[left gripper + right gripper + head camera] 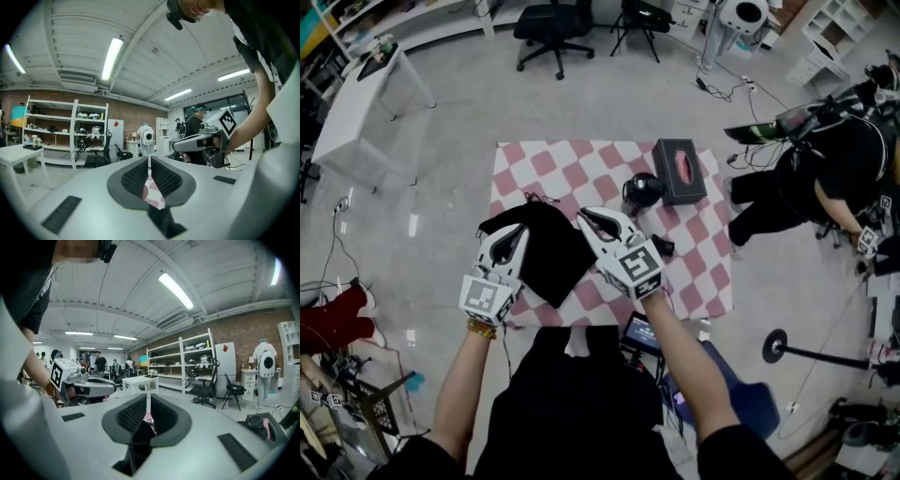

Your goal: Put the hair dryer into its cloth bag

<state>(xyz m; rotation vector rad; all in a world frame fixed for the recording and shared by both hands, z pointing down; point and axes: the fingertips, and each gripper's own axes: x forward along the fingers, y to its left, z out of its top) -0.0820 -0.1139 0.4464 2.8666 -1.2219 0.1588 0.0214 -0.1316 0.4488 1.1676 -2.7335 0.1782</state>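
Note:
A black cloth bag lies spread on the pink-and-white checked table. The black hair dryer rests at the table's far side, to the right of the bag. My left gripper hovers over the bag's left part, shut, nothing visible between its pads. My right gripper is held above the bag's right edge, also shut and empty as far as I can see. In the left gripper view the jaws are together, with checked cloth showing below them and the right gripper beside. The right gripper view shows its own jaws together and the left gripper alongside.
A dark tissue box stands by the hair dryer. A small black item lies near the right gripper. A person in black sits at the right. Office chairs and a white table stand beyond.

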